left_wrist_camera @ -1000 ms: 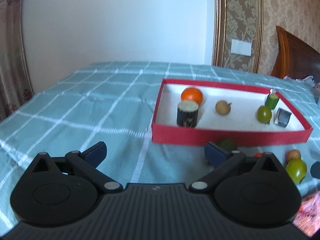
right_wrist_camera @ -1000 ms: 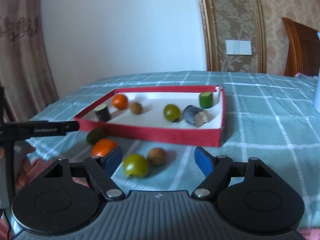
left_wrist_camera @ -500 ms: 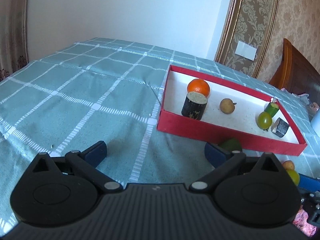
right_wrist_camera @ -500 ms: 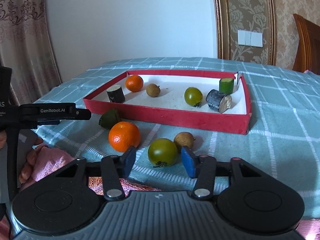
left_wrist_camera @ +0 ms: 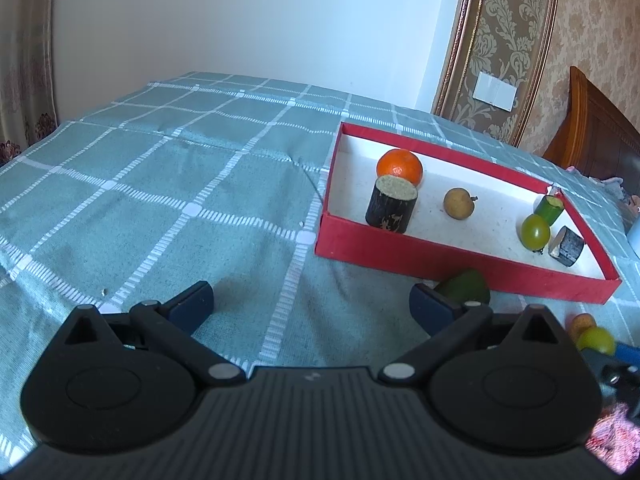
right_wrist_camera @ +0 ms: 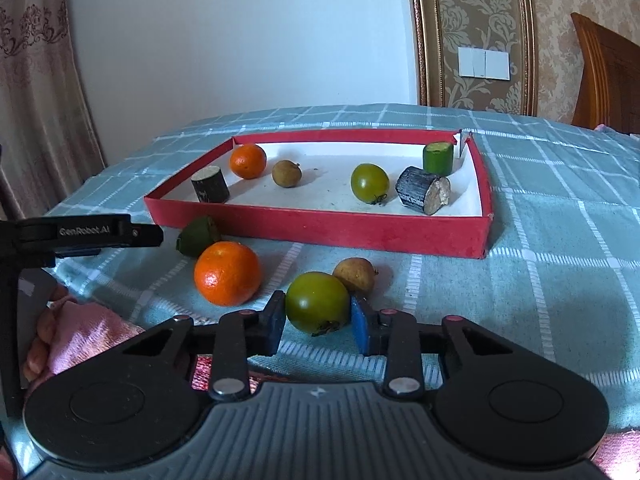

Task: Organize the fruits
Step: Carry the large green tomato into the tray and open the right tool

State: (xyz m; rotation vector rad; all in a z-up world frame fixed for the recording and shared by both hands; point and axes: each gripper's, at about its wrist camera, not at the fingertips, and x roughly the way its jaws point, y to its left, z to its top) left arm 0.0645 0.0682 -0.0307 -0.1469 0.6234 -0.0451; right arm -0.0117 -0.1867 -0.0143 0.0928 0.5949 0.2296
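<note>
Green tomato [right_wrist_camera: 317, 302], on the bed just in front of the red tray [right_wrist_camera: 320, 229], is now pinched by the right claw [right_wrist_camera: 318, 322], whose jaws have just been closing, ready for lifting; the left claw [left_wrist_camera: 310, 305] gapes empty.

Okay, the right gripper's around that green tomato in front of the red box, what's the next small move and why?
Probably lift it straight up a little. The right gripper has just been closing, and its pads now sit against both sides of the green tomato, which still rests on the cloth touching the brown fruit. A short lift clears that neighbour and the wall of the red box before carrying it in.
</note>
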